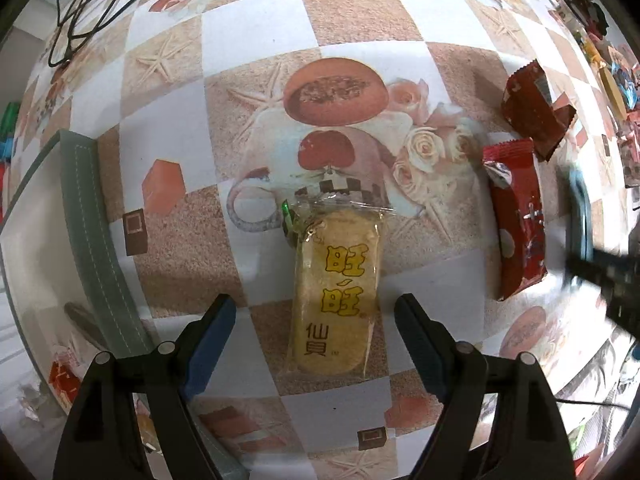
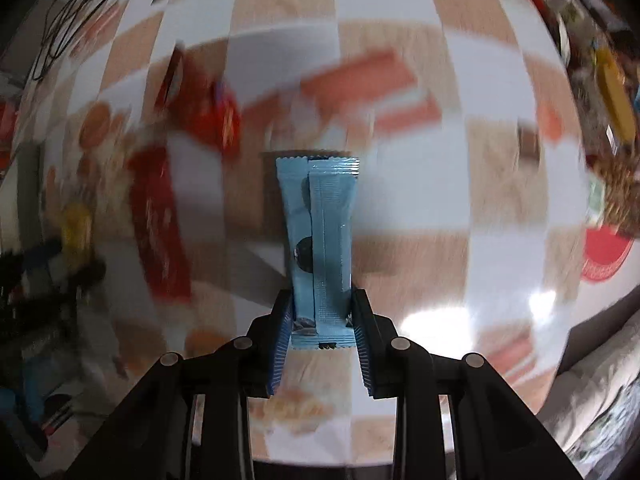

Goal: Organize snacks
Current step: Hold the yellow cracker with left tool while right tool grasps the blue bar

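In the left wrist view a clear-wrapped yellow rice cracker (image 1: 334, 294) with yellow characters lies on the patterned tablecloth. My left gripper (image 1: 316, 322) hangs open above it, one finger on each side, neither pad touching the pack. Two red snack packs (image 1: 518, 224) (image 1: 536, 108) lie to the right. In the right wrist view my right gripper (image 2: 322, 312) is shut on the lower end of a light blue snack bar (image 2: 320, 224), which sticks out ahead of the fingers, above the table. The background there is blurred.
A grey-green bin rim (image 1: 90, 216) with a white inside stands at the left. Black cables (image 1: 80, 4) lie at the far left corner. Several mixed snacks (image 1: 600, 40) pile up at the far right edge. A red round lid (image 2: 606, 254) shows at the right.
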The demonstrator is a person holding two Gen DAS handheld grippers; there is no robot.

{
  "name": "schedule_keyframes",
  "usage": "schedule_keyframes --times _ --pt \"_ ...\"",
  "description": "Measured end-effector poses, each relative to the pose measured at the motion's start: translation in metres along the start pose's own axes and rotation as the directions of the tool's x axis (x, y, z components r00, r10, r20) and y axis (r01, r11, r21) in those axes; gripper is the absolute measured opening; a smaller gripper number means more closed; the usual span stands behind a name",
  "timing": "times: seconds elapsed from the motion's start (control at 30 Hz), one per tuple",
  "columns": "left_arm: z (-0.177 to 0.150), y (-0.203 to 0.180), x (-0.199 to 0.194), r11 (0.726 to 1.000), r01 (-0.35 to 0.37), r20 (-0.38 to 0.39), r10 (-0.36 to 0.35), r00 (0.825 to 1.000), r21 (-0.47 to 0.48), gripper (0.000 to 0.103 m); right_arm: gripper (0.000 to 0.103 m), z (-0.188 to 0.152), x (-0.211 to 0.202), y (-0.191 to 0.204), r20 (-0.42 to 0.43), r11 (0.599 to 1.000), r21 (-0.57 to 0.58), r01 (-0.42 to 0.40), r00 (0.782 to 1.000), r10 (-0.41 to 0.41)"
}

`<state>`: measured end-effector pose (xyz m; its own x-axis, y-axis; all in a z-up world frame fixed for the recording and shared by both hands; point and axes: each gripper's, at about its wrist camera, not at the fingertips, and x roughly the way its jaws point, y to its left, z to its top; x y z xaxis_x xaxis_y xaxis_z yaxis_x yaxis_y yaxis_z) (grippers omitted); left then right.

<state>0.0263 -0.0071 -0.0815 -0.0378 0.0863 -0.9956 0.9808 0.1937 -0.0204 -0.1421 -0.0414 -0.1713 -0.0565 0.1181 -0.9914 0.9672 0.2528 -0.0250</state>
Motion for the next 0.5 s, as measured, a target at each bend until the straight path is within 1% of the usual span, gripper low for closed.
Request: schedule_keyframes --times 0.03,0.07,0.1,0.13,0.17,0.23,0.27,0.3,0.5 --pt "0.000 -0.001 0.000 1.000 -0.001 -0.001 0.001 1.000 0.005 0.085 0.032 -0.004 0.000 -0.002 -0.007 1.000 0.023 -0.011 1.000 0.011" --pt "0.000 -0.002 0.000 1.000 -0.002 -0.002 0.002 1.000 0.008 0.086 0.046 -0.006 0.000 -0.005 -0.010 0.999 0.047 -0.019 1.000 0.020" --pt "0.001 -0.003 0.000 1.000 -0.002 -0.002 0.002 1.000 0.010 0.086 0.061 -0.005 -0.001 -0.009 -0.009 0.998 0.066 -0.020 1.000 0.021" --pt "0.001 -0.004 0.000 1.000 -0.001 -0.003 0.001 1.000 0.010 0.086 0.086 -0.002 -0.004 -0.013 0.005 0.996 0.086 -0.016 1.000 0.016" --pt "0.001 -0.004 0.000 1.000 -0.001 -0.004 0.001 1.000 0.010 0.086 0.088 -0.001 -0.008 -0.017 0.027 0.995 0.099 -0.013 1.000 0.010" --pt "0.001 -0.005 0.000 1.000 -0.001 -0.004 0.001 1.000 0.012 0.087 0.088 0.004 -0.011 -0.020 0.032 0.993 0.116 -0.015 0.999 0.012" --pt "0.002 -0.006 -0.001 1.000 -0.001 -0.005 0.001 1.000 0.013 0.087 0.088 0.001 -0.008 -0.030 0.034 0.992 0.123 -0.018 0.999 0.014" --pt "0.002 -0.007 -0.001 1.000 -0.001 -0.006 0.001 1.000 0.013 0.087 0.088 0.002 -0.009 -0.030 0.035 0.992 0.126 -0.016 0.999 0.011" --pt "0.006 -0.011 0.003 1.000 0.014 -0.009 -0.014 1.000 0.020 0.087 0.088 0.017 0.009 -0.030 -0.005 0.992 0.126 0.011 1.000 -0.011"
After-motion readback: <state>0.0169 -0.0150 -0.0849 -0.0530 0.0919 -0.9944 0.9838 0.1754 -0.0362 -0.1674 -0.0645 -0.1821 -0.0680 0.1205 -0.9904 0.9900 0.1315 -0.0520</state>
